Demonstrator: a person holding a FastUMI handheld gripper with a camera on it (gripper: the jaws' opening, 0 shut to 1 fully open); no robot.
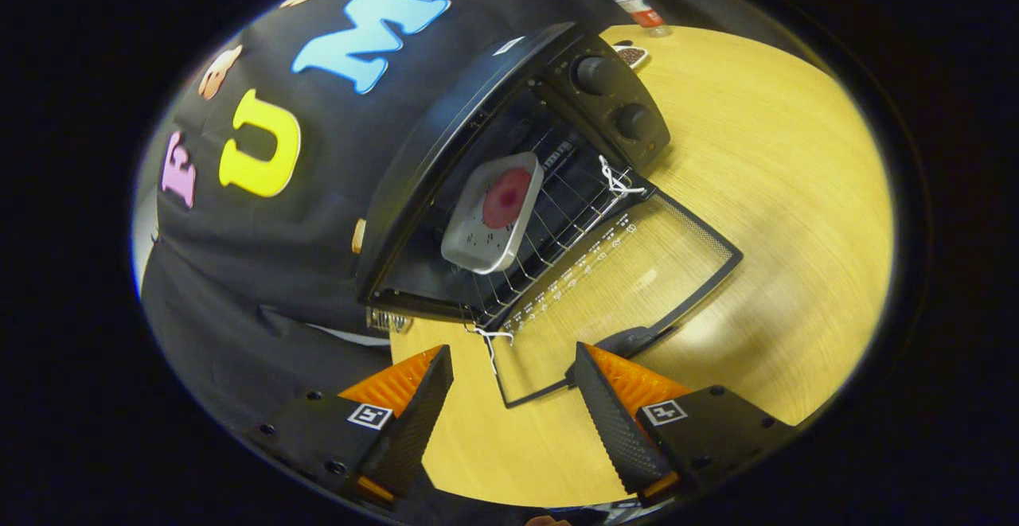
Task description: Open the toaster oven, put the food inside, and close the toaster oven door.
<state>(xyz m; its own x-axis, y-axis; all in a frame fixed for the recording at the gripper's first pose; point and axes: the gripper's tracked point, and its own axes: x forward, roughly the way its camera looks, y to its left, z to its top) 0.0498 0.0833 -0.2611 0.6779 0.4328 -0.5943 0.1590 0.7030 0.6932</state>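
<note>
Already most of the job looks done: beyond the gripper point(509, 399) the toaster oven point(509, 168) stands on the wooden worktop point(780, 216) with its glass door point(621, 287) dropped fully down, flat toward the fingers, and the food, a reddish round piece on a pale square tray point(493, 212), sits on the wire rack point(557, 231) inside the cavity. What remains, by my reading, is to lift that door and shut it. The gripper is spread wide with nothing between its fingers; the door handle point(629, 340) lies just ahead of the right finger, apart from it as far as I can tell. White string is tied at the door's hinge corners; its purpose is unclear. The oven's two knobs point(613, 96) show, their markings too small to read, and the far cavity wall is dark. A bottle point(637, 7) beyond the oven is partly cut off.
</note>
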